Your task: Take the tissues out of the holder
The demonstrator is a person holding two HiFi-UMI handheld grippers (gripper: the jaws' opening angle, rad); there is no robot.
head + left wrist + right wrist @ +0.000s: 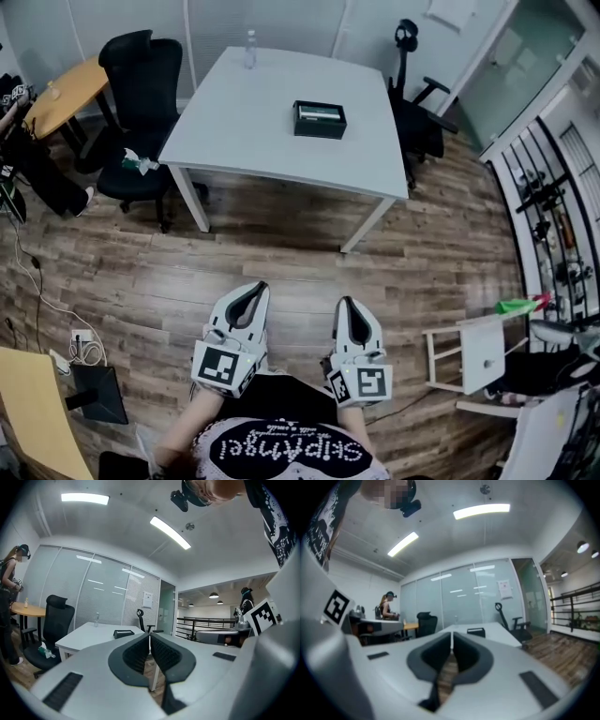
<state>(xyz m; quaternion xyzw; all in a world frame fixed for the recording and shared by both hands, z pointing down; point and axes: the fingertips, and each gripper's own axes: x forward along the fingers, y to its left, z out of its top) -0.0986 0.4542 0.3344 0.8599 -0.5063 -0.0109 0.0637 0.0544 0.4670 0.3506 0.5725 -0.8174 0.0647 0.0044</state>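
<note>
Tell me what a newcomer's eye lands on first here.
The white table in the middle of the room stands out first, with a dark tissue holder near its centre and a clear bottle at its far edge. Next come the left gripper and right gripper low in the head view, both shut, empty and well short of the table.

This is an office. A white desk point(262, 112) stands on a wood-plank floor point(281, 272), with a black swivel chair point(141, 84) at its left side and a second swivel chair point(417, 103) at its right. Beyond the desk run glass partition walls point(108, 592) with a paper notice point(147, 599) stuck on them and a glass door point(167, 609) to the right, and long strip lights point(171, 532) sit in the ceiling above. Left of the desk, past the black chair, stands a round wooden desk point(61, 94).
</note>
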